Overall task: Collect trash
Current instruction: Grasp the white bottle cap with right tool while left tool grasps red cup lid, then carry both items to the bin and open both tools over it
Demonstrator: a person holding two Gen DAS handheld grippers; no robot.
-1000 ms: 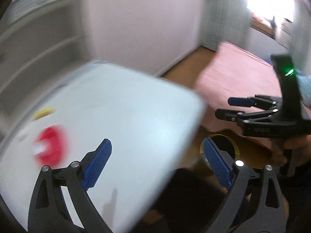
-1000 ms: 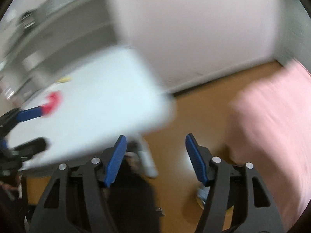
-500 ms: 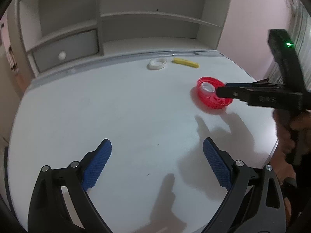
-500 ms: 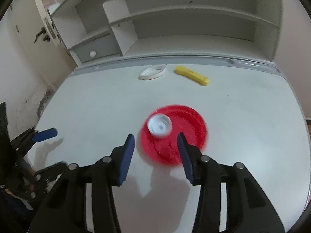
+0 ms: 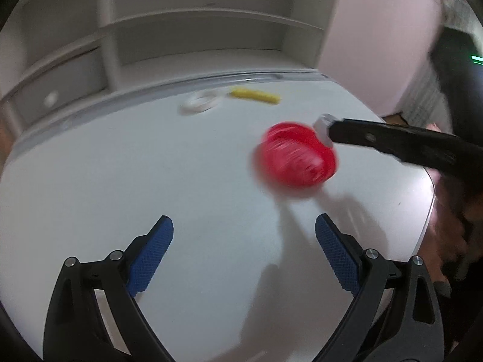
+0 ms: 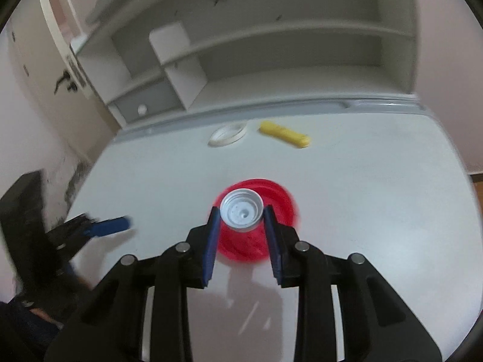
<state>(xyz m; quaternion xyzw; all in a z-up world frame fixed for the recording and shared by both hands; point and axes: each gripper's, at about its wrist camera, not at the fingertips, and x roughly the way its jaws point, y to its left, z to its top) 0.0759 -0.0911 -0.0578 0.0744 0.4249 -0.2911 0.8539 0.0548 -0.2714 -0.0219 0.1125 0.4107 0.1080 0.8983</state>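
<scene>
My right gripper [image 6: 241, 218] is shut on a white bottle cap [image 6: 241, 211] and holds it over a red lid [image 6: 256, 241] on the white table [image 6: 377, 211]. In the left wrist view the cap [image 5: 322, 125] shows at the tip of the right gripper, beside the blurred red lid [image 5: 297, 158]. A white ring [image 6: 228, 134] and a yellow piece [image 6: 285, 134] lie near the table's far edge. My left gripper [image 5: 244, 253] is open and empty above the table, nearer than the lid.
A white shelf unit [image 6: 271, 45] with a small drawer [image 6: 142, 108] stands behind the table. The table's right edge [image 5: 428, 211] drops to the floor. A pink wall [image 5: 377, 15] is at the right.
Both grippers swung from the room toward the table. My right gripper closed on the white cap that lay in the red lid. The left gripper moved closer to the lid.
</scene>
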